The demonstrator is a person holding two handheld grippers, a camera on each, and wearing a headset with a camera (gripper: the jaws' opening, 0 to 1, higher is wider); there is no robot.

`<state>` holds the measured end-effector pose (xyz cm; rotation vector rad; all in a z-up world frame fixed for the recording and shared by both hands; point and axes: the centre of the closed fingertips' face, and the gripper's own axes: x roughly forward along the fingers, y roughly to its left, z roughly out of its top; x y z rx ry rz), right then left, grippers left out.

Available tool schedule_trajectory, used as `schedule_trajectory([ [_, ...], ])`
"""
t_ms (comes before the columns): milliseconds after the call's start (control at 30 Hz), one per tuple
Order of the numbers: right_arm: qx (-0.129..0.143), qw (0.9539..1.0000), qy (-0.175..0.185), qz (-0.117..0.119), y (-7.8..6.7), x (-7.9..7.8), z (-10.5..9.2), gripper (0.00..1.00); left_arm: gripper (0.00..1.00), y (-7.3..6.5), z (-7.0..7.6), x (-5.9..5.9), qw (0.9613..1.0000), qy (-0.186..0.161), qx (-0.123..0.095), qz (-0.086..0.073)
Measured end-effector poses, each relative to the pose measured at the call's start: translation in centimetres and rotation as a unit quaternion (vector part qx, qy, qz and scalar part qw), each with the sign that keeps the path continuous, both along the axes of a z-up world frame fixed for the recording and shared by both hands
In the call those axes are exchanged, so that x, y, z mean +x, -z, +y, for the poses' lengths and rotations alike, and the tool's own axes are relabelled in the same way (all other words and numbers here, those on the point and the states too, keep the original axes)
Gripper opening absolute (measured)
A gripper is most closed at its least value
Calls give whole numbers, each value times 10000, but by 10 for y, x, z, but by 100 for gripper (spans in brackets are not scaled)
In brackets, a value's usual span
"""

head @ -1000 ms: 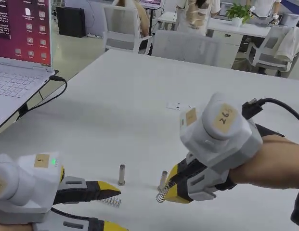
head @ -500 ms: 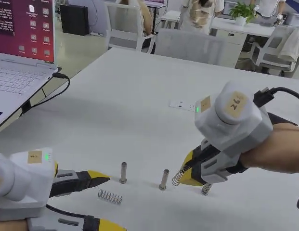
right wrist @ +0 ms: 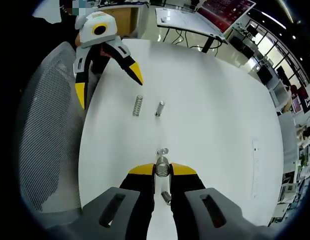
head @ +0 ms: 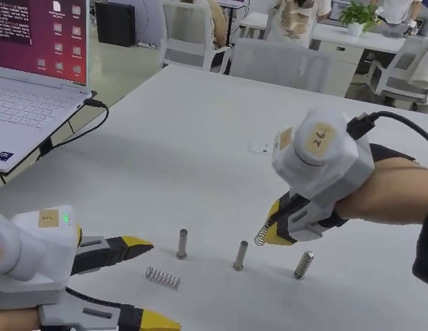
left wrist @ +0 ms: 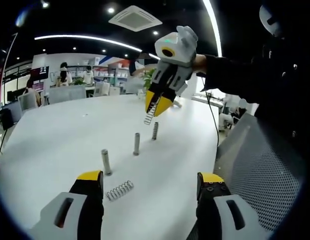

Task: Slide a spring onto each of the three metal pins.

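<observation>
Three metal pins stand in a row on the white table [head: 165, 138]. The left pin [head: 182, 244] and middle pin [head: 240, 255] are bare; the right pin [head: 304, 265] wears a spring. My right gripper [head: 269, 234] hovers above and between the middle and right pins, shut on a second spring [head: 261, 235], whose coil shows between the jaws in the right gripper view [right wrist: 162, 166], just above the middle pin [right wrist: 163, 150]. A loose spring [head: 162, 277] lies flat near the left pin. My left gripper [head: 150, 281] is open and low, straddling the loose spring [left wrist: 120, 190].
An open laptop [head: 34, 83] with a black cable [head: 69, 131] sits at the table's left edge. A small white label [head: 258, 147] lies mid-table. Chairs [head: 193, 34] and people stand beyond the far edge.
My right gripper has lifted and drifted right with its spring, away from the middle pin, uncovering the right pin with a spring on it. The left gripper has barely moved.
</observation>
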<state>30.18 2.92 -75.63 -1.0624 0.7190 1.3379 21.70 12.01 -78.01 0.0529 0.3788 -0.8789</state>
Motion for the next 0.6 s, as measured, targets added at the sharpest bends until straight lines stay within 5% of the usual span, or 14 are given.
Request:
schedule_trajectory([
  [600,-185,9996,-140,179,13,7,13,8,81,2,12,5,9998,-191,65,-72],
])
